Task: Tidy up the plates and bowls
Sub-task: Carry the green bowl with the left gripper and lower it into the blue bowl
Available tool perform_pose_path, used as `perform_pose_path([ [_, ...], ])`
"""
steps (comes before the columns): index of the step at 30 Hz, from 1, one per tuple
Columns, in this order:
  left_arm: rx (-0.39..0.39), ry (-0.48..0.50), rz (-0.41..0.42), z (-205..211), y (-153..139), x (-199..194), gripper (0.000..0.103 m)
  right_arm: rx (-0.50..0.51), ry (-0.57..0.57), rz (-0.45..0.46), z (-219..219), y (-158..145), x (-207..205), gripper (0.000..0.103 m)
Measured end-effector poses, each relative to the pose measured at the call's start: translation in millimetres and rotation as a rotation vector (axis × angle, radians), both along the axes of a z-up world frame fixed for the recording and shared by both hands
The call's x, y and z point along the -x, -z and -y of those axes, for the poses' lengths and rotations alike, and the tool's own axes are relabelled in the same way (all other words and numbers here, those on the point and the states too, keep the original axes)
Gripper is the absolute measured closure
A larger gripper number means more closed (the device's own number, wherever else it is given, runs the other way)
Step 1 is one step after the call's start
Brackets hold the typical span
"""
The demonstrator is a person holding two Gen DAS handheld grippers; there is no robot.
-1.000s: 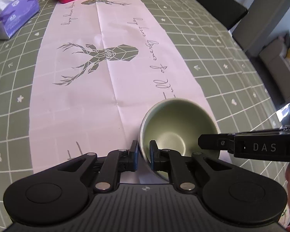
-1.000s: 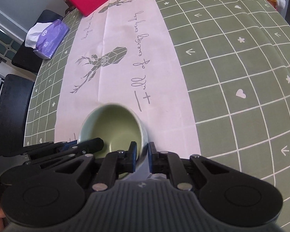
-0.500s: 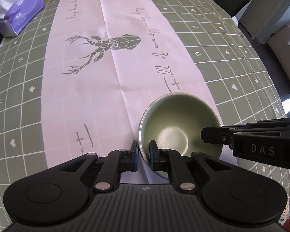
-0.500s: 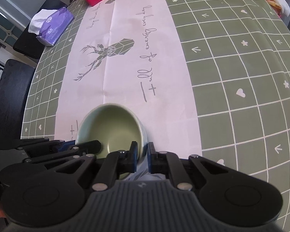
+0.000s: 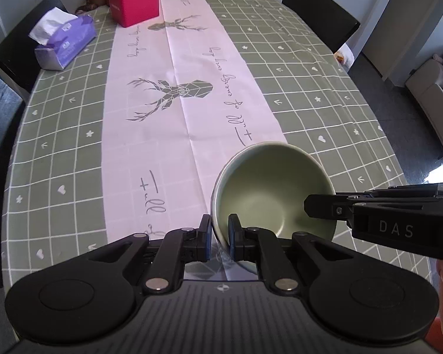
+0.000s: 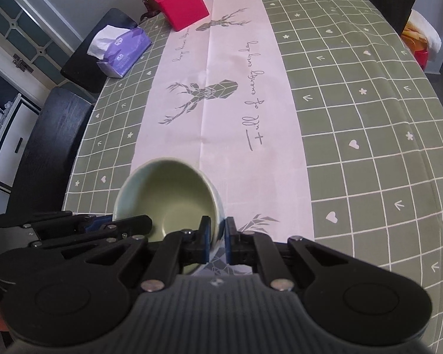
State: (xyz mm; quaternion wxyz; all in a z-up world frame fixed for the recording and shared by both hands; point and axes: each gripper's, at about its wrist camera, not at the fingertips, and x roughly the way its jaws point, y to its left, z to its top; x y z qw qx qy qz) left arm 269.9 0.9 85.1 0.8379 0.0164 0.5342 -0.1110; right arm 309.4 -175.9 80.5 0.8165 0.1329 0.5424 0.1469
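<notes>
Left gripper (image 5: 220, 230) clamps green bowl (image 5: 273, 188) rim; right gripper (image 5: 310, 206) grips opposite rim, above checked tablecloth (image 5: 325, 112).

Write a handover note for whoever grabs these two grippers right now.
Left gripper: shut on the near left rim of the green bowl.
Right gripper: shut on the opposite rim of the same bowl.
Bowl: carried between both grippers above the near end of the pink runner, empty, mouth up and tilted.
Table: tissue pack and red box at the far end; no plates or other bowls in view.
Done: bowl gripped.
Left: set it down where dishes belong; that spot is not in view.
</notes>
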Motion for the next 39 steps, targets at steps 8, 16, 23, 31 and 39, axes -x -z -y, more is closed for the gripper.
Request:
perform_pose_path([
  [8, -0.009, 0.002, 0.062, 3.8, -33.2, 47.4, 0.091, -0.012, -0.026, 0.059, 4.0, -32.4, 46.7, 0.097],
  [16, -0.015, 0.024, 0.087, 10.3, -43.0, 91.8, 0.091, 0.007, -0.053, 0.086, 9.3, -45.2, 93.5, 0.097],
  [23, -0.018, 0.041, 0.061, 12.2, -38.5, 116.8, 0.091, 0.014, -0.084, 0.079, 13.0, -42.5, 122.0, 0.096],
  [31, -0.033, 0.075, 0.009, 18.4, -23.6, 137.5, 0.090, 0.034, -0.118, 0.043, 15.6, -29.6, 142.5, 0.096],
  [39, -0.066, 0.103, -0.065, 23.7, 2.2, 147.5, 0.089, 0.064, -0.154, -0.020, 13.3, -4.0, 154.5, 0.096],
])
